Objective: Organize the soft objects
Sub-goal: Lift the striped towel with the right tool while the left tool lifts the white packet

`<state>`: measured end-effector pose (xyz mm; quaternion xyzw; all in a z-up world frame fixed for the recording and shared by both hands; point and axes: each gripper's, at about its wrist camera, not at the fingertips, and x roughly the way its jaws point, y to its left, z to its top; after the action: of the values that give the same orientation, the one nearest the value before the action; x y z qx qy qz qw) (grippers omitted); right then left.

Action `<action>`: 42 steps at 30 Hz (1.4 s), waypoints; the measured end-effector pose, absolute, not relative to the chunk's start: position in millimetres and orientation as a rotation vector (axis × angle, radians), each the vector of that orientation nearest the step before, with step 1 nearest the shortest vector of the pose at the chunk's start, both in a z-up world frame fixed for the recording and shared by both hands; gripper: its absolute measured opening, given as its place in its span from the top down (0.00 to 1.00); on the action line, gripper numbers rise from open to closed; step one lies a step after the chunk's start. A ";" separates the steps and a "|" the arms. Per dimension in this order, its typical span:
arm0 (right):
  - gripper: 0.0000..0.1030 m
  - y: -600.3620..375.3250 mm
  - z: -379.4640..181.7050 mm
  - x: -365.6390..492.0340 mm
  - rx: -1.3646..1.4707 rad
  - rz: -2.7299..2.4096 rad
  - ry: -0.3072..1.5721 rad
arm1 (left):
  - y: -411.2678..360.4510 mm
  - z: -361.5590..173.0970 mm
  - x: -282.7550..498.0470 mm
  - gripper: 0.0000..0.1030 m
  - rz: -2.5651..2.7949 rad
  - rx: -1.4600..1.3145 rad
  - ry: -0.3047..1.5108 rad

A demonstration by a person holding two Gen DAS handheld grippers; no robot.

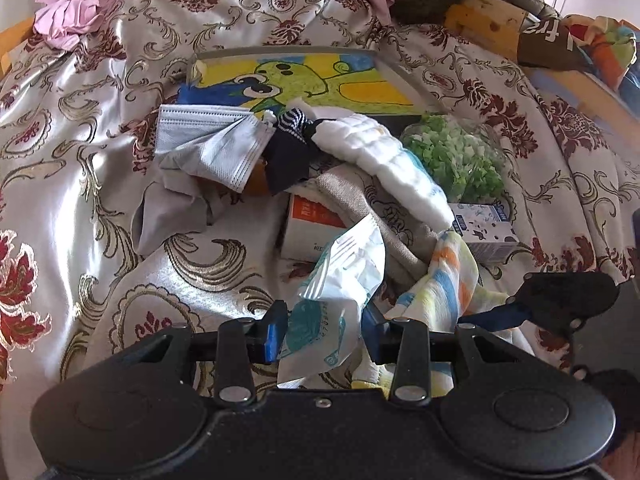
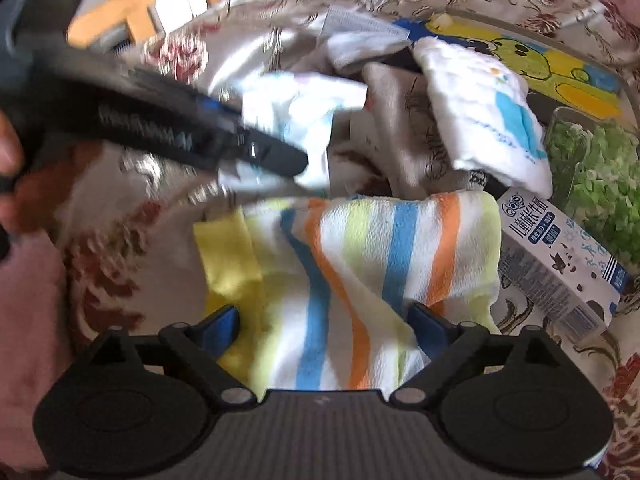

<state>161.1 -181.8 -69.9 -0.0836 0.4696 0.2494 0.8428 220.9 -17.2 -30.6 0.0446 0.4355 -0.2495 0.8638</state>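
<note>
Beside the striped cloth (image 2: pixel 360 272), milk carton (image 2: pixel 560 264) reads "QQ".

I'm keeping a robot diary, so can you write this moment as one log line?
left gripper: shut on crinkly wrapper | right gripper: open around striped towel | bed pile: unsorted
</note>
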 end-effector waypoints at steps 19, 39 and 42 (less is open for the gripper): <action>0.82 -181.5 -51.6 152.3 -0.320 0.383 0.860 | -16.6 -26.8 217.1 0.59 -0.526 0.106 0.872; 0.82 -199.2 10.4 118.7 -0.357 0.217 0.441 | -5.3 7.0 206.2 0.59 -0.480 -0.006 0.614; 0.82 -201.1 14.3 118.3 -0.369 0.187 0.395 | -4.4 8.3 207.4 0.59 -0.472 -0.016 0.603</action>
<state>118.3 -201.1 14.3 -0.1820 0.1946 0.0925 0.9594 207.4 -4.4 8.3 -0.0077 0.2942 -0.2302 0.9276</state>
